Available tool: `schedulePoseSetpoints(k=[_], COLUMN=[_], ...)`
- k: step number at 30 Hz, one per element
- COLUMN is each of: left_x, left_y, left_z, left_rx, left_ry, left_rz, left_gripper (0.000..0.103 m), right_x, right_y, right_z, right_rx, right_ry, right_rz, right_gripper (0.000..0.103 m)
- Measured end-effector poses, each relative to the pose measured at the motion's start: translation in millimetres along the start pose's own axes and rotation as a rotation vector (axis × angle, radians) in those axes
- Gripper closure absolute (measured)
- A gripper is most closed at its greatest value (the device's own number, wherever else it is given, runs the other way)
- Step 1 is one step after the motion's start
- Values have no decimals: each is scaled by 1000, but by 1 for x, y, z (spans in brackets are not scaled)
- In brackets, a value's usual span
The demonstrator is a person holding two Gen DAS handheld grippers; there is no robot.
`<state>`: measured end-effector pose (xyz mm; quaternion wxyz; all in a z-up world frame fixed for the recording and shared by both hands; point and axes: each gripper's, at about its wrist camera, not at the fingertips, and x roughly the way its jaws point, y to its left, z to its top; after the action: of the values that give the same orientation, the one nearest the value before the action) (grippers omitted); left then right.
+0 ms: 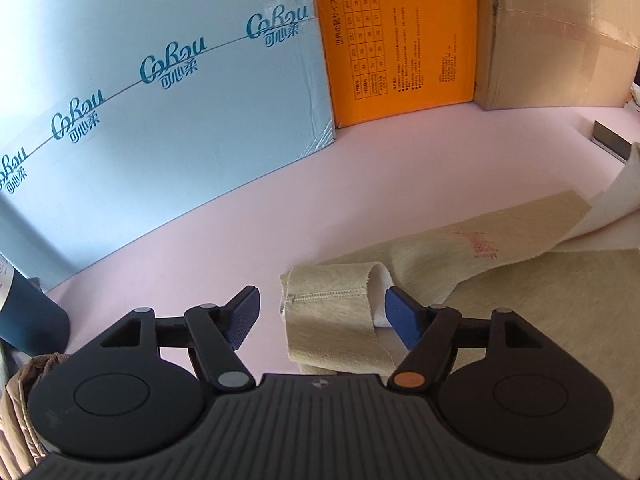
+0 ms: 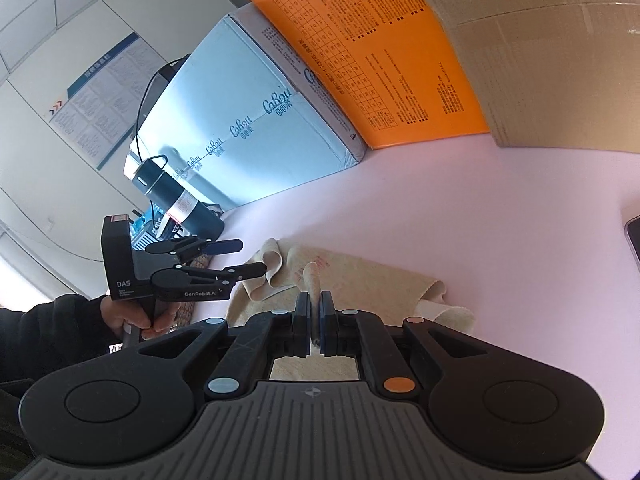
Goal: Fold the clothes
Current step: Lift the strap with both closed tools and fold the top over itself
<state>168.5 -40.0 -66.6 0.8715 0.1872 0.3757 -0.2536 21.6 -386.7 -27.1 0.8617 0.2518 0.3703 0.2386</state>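
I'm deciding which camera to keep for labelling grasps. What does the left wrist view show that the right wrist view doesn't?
Only the left wrist view shows the stitched sleeve cuff close up, lying between the open left gripper fingers. Only the right wrist view shows the right gripper shut on a pinched fold of the beige garment, the hand holding the left gripper, and the wall poster. Both show the garment, pink table, blue box, orange box and dark bottle.
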Motion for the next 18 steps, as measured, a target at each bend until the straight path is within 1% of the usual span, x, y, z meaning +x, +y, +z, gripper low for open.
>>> schedulePoseSetpoints(k=[2, 3, 4, 5, 6, 10, 18], left_x=[6, 7, 9, 10, 9, -8, -56], left_y=[3, 4, 5, 6, 7, 6, 12], left_z=[1, 1, 1, 1, 0, 0, 3], left_rx=[-11, -15, -20, -27, -31, -37, -71], left_ry=[7, 9, 16, 26, 22, -34, -140], left_rz=[-14, -28, -43, -58, -63, -55, 10], left_gripper=[36, 45, 73, 88, 100, 100, 100], right_x=[3, 4, 5, 6, 6, 7, 5], right_y=[-2, -2, -3, -3, -3, -2, 10], right_z=[0, 0, -1, -1, -1, -2, -3], right_rx=[7, 8, 9, 10, 12, 15, -10], right_ry=[6, 8, 11, 13, 14, 14, 15], right_rz=[2, 2, 3, 4, 5, 8, 30], right_gripper=[99, 99, 98, 98, 98, 98, 98])
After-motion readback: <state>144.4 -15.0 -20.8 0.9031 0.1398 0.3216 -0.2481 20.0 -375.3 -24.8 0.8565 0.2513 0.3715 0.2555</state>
